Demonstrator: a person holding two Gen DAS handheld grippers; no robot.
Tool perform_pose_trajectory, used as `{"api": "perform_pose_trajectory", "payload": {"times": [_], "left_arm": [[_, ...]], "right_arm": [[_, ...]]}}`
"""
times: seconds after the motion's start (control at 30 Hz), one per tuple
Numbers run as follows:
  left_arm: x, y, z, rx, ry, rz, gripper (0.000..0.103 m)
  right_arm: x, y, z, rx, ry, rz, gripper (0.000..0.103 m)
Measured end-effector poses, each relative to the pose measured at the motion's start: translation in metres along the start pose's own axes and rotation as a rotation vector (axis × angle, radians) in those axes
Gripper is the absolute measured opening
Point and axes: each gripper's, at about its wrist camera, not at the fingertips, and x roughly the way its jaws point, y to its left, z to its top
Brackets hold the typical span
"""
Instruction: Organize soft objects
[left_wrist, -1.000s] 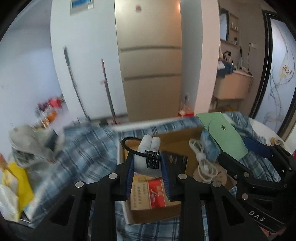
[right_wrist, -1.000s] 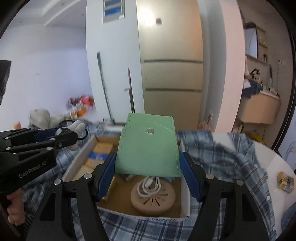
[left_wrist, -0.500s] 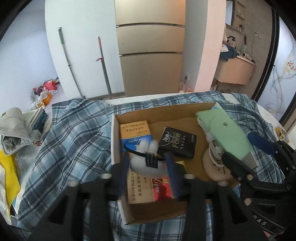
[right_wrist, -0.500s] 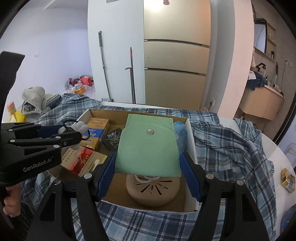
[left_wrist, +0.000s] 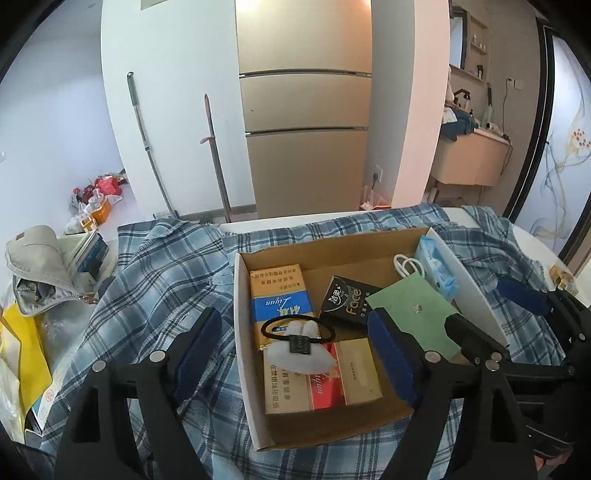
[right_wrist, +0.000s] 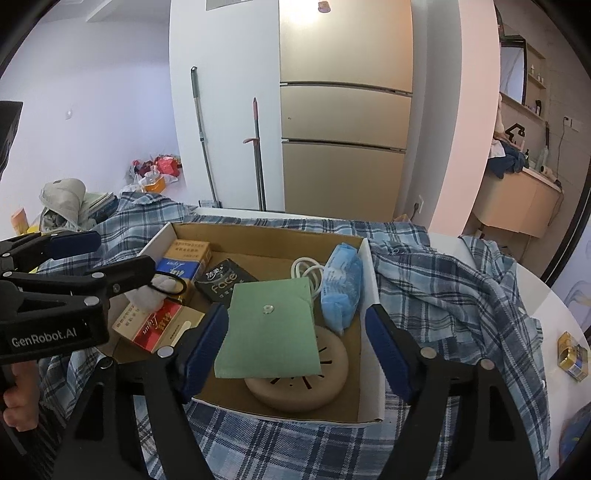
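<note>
A cardboard box (left_wrist: 328, 254) (right_wrist: 369, 369) sits on a blue plaid shirt (left_wrist: 155, 288) (right_wrist: 443, 295). A white plush hair tie with a black band (left_wrist: 299, 350) (right_wrist: 159, 291) lies in the box on the cigarette cartons (left_wrist: 280, 299). My left gripper (left_wrist: 295, 354) is open above it, holding nothing. A green snap pouch (right_wrist: 269, 332) (left_wrist: 413, 317) lies on a beige round device (right_wrist: 314, 380) in the box. My right gripper (right_wrist: 295, 339) is open around the pouch, apart from it.
The box also holds a black "Face" pack (right_wrist: 225, 280), a white cable (right_wrist: 306, 269) and a blue tissue pack (right_wrist: 341, 291). A grey bag (left_wrist: 40, 273) and a yellow bag (left_wrist: 22, 347) lie at the left. A small gold box (right_wrist: 572, 356) sits at the right.
Both grippers came down over the box and opened. The left let go of the hair tie onto the cartons; the right let go of the green pouch onto the beige device.
</note>
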Motion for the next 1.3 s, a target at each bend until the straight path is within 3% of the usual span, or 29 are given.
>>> {"api": "perform_pose_trajectory", "payload": {"times": [0.33, 0.47, 0.7, 0.77, 0.83, 0.9, 0.97, 1.3], "left_arm": [[-0.055, -0.008, 0.009, 0.004, -0.135, -0.006, 0.084], [-0.087, -0.011, 0.010, -0.005, -0.199, -0.006, 0.084], [-0.149, -0.013, 0.005, 0.011, -0.321, 0.016, 0.087], [-0.166, -0.013, 0.001, 0.008, -0.376, 0.016, 0.090], [-0.182, -0.014, -0.003, 0.019, -0.433, 0.013, 0.103], [-0.202, -0.014, -0.008, 0.043, -0.509, 0.016, 0.103], [-0.217, -0.015, -0.011, 0.052, -0.542, 0.042, 0.103], [-0.278, -0.013, -0.038, 0.028, -0.677, 0.019, 0.103]], "right_arm": [[-0.046, -0.007, 0.018, 0.021, -0.138, -0.023, 0.076], [-0.071, -0.006, 0.028, 0.015, -0.180, -0.025, 0.082], [-0.124, -0.005, 0.032, 0.014, -0.291, -0.049, 0.102], [-0.139, -0.005, 0.032, 0.017, -0.320, -0.068, 0.102], [-0.153, -0.004, 0.034, 0.016, -0.336, -0.082, 0.102], [-0.168, -0.004, 0.034, 0.014, -0.361, -0.091, 0.102], [-0.184, -0.003, 0.033, 0.015, -0.400, -0.099, 0.102], [-0.241, 0.003, 0.018, 0.034, -0.537, -0.094, 0.102]]}}
